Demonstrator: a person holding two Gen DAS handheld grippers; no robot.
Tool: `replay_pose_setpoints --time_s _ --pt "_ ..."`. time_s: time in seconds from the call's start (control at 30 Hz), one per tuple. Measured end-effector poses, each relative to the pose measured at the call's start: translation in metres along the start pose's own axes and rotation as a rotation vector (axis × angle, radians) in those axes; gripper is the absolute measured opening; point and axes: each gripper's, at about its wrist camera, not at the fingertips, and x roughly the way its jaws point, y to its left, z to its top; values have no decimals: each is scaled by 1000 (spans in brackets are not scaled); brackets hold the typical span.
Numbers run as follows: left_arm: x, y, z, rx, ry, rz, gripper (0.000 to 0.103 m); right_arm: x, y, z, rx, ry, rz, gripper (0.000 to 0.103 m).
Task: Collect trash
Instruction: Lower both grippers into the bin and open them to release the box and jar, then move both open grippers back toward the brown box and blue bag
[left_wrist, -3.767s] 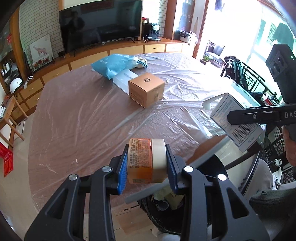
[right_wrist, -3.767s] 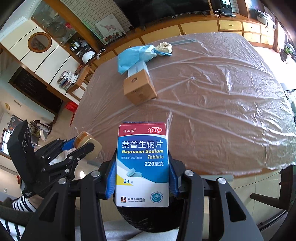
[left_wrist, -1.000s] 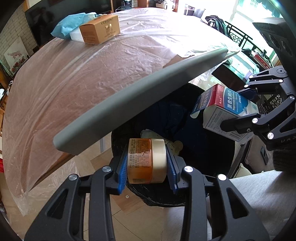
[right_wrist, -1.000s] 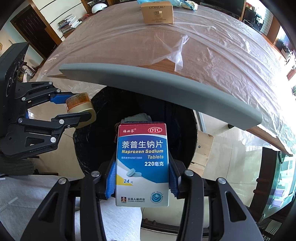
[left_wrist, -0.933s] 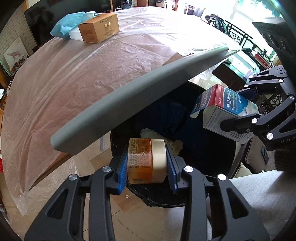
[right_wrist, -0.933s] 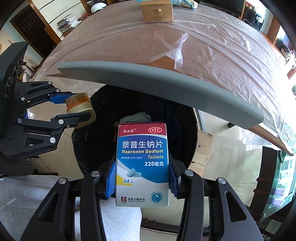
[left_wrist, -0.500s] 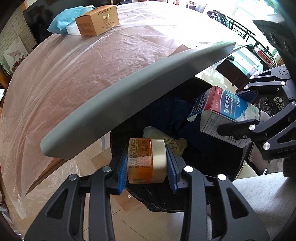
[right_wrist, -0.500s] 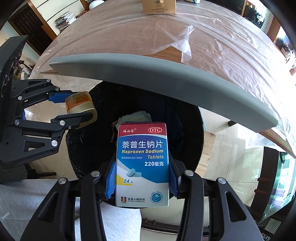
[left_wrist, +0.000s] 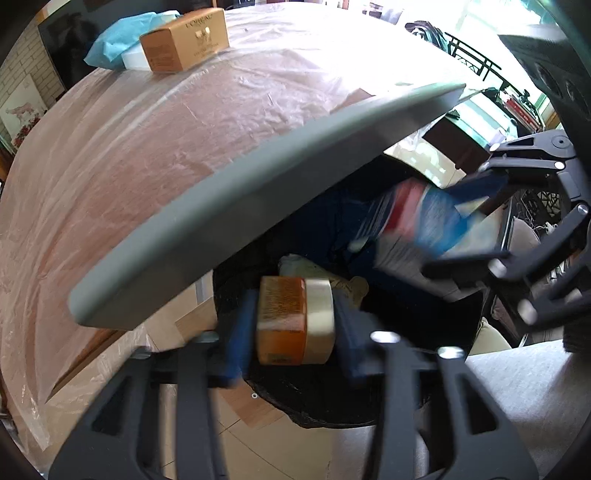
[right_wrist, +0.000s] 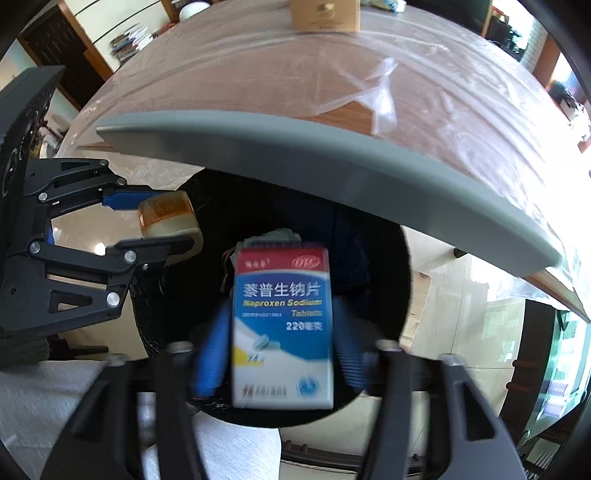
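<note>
My left gripper has its blue pads spread apart, with gaps on both sides of an orange jar with a cream lid. The jar hangs over the black trash bin. My right gripper has its pads spread too, clear of the blue and white Naproxen tablet box, which is blurred over the bin. Each gripper shows in the other's view: the left, the right. Both items look released. Crumpled trash lies inside the bin.
The bin's grey lid stands open against the table edge. The plastic-covered wooden table carries a tan L'Oreal box and a blue bag at its far end. A pale cushion lies close by.
Both grippers have opened over the bin. The jar and the tablet box, held firmly half a second ago, are now loose between the pads and blurred with motion.
</note>
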Motion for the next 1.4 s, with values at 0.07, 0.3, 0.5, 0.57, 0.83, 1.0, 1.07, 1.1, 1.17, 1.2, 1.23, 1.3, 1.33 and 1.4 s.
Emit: replay_pose_setpoints --time_s 0.07,0.3,0.5,0.57,0.83,1.0,1.07,1.1,1.17,1.2,1.23,1.3,1.33,1.4 --pt "-9 1 -1 -3 -44 9 78 -10 -4 -6 9 -29 -2 75" --pt "-46 9 -5 -59 -113 -2 78 -63 -3 -20 2 -140 -65 83" --pt "-96 20 1 -158 -265 70 96 -97 7 -4 36 -307 -57 95" --pt "-103 30 6 -199 -295 105 97 -97 7 9 44 -326 -45 96" --pt "-113 78 16 -443 -306 216 97 -71 17 73 -22 -320 -69 96" --pt "-114 94 13 -502 -287 239 97 -53 24 98 -70 -293 -60 96" --pt "-113 97 10 -518 -284 231 97 -49 25 106 -82 -291 -58 96" --pt "-113 99 7 -532 -281 222 97 -48 25 109 -85 -291 -56 96" --pt "-113 103 4 -566 -282 212 97 -46 23 116 -88 -290 -60 96" --pt "-114 106 2 -585 -284 200 97 -45 21 118 -88 -291 -62 96" --pt "-114 107 0 -599 -284 190 97 -43 20 122 -88 -292 -67 96" --pt "-115 111 -3 -641 -286 181 97 -40 16 130 -79 -292 -79 96" --pt "-116 112 -4 -656 -285 181 97 -38 13 134 -75 -290 -81 96" --pt "-116 114 -6 -677 -285 183 97 -33 8 142 -66 -290 -97 96"
